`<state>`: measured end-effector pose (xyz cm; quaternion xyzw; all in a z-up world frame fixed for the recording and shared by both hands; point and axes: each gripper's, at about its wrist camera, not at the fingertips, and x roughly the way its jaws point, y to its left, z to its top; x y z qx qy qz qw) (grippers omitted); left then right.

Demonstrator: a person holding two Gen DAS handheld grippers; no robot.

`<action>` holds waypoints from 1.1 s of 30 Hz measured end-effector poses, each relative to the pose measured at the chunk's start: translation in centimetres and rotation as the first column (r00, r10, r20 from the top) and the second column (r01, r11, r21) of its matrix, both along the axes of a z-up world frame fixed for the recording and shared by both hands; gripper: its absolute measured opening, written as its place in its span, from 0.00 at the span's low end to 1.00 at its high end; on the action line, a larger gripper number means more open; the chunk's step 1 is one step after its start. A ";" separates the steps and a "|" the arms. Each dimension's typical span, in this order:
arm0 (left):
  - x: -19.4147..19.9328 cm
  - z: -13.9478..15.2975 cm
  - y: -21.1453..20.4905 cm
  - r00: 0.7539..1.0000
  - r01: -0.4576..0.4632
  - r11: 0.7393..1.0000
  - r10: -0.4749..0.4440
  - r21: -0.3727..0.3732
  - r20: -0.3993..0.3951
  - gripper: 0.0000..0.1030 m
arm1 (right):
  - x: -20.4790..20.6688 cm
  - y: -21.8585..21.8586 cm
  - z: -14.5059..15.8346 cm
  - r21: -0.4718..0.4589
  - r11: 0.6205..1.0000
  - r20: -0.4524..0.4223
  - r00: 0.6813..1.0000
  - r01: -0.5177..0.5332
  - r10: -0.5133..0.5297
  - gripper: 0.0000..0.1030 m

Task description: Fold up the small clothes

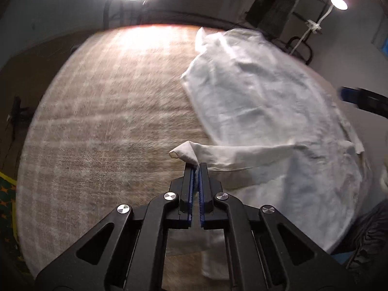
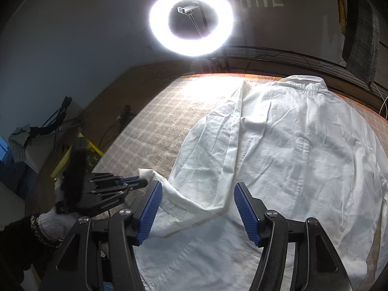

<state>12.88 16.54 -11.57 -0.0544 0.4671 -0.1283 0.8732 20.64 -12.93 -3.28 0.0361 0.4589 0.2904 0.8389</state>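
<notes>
A white button shirt (image 2: 291,140) lies spread on a beige checked blanket (image 2: 165,111), collar toward the far edge. In the left wrist view the shirt (image 1: 262,101) fills the right half. My left gripper (image 1: 196,166) is shut on the cuff end of a sleeve (image 1: 186,151), lifted a little off the blanket (image 1: 109,111). The right wrist view shows that left gripper (image 2: 143,181) at the lower left, held by a white-gloved hand (image 2: 53,223), with the sleeve (image 2: 174,194) trailing from it. My right gripper (image 2: 197,189) hovers open above the shirt's lower front, nothing between its fingers.
A bright ring light (image 2: 191,21) on a stand glares at the far side of the blanket. Dark railing (image 2: 278,55) runs behind the surface. Clutter and a yellow-edged mat (image 2: 72,157) lie on the floor to the left.
</notes>
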 end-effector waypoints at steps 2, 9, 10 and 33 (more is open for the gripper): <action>-1.8 2.0 -1.3 0.997 0.050 0.999 -0.050 0.004 0.061 0.01 | 0.6 0.0 0.3 -0.004 1.000 0.001 1.000 -0.002 0.002 0.62; -8.7 4.7 -7.7 0.955 0.273 0.962 -0.270 -0.009 0.123 0.01 | 3.9 0.5 -0.1 0.053 0.998 -0.066 0.998 -0.018 0.021 0.62; -9.4 4.7 -8.8 0.944 0.310 0.951 -0.306 -0.012 0.119 0.02 | 4.3 0.7 -0.4 0.061 0.998 -0.082 0.996 -0.024 0.029 0.62; -12.1 -4.5 -8.7 0.991 -0.066 0.933 0.018 -0.355 -0.136 0.12 | 7.9 15.2 -9.7 -0.207 0.953 -0.186 0.965 -0.220 0.183 0.53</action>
